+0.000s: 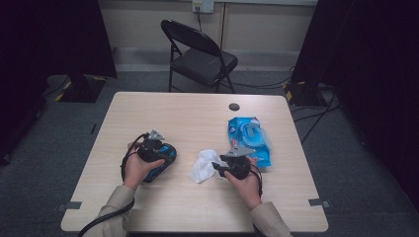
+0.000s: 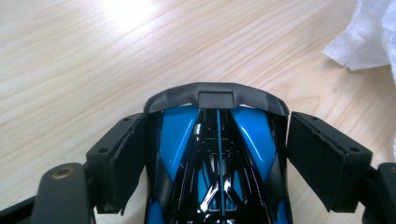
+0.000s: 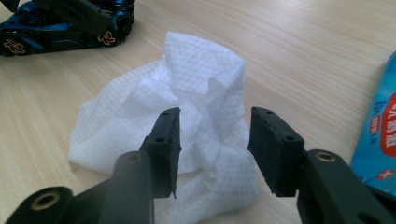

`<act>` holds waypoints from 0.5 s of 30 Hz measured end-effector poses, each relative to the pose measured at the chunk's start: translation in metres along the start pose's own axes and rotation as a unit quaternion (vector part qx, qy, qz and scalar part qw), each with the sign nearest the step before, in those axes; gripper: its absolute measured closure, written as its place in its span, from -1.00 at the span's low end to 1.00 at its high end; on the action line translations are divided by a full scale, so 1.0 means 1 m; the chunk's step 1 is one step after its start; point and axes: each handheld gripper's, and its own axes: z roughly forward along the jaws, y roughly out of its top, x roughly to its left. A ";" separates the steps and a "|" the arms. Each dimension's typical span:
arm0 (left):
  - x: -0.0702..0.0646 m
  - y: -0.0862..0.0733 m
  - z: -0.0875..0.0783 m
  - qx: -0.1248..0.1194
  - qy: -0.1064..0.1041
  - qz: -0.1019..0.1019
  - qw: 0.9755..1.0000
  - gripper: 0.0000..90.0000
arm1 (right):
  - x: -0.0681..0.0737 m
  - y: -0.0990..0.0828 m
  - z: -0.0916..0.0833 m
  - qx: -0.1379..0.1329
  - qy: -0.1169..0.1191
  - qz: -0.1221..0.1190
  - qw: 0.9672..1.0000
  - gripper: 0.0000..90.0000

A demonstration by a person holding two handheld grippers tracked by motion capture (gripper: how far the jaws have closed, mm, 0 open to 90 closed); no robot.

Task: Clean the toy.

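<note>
A blue and black toy car (image 1: 167,159) (image 2: 210,154) lies on the left half of the wooden table (image 1: 197,113). My left gripper (image 1: 163,155) (image 2: 217,135) is shut on it, one pad against each side near its end. A crumpled white wipe (image 1: 202,167) (image 3: 196,84) lies mid-table, and its edge shows in the left gripper view (image 2: 364,37). My right gripper (image 1: 218,167) (image 3: 215,126) points at the wipe with its jaws open. The wipe sits between and behind the pads, which do not press on it. The car (image 3: 56,28) lies beyond the wipe.
A blue pack of wet wipes (image 1: 249,138) (image 3: 378,135) lies just right of the right gripper. A round cable hole (image 1: 234,106) sits near the table's far edge. A black folding chair (image 1: 200,54) stands behind the table, with dark curtains at both sides.
</note>
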 end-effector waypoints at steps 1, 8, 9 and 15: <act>0.000 0.000 -0.001 -0.001 -0.003 -0.002 1.000 -0.54 | 0.000 0.001 -0.001 -0.001 0.002 0.000 1.000 0.13; -0.001 -0.001 -0.014 -0.006 -0.006 0.001 1.000 -0.54 | 0.004 0.005 -0.005 0.001 0.010 -0.009 1.000 -0.01; -0.001 -0.001 -0.015 -0.005 -0.009 0.002 1.000 -0.53 | 0.004 0.006 -0.005 0.003 0.010 -0.008 1.000 -0.04; -0.004 -0.002 -0.028 -0.018 -0.013 0.010 1.000 -0.58 | 0.003 0.008 -0.011 0.005 0.013 -0.011 1.000 -0.17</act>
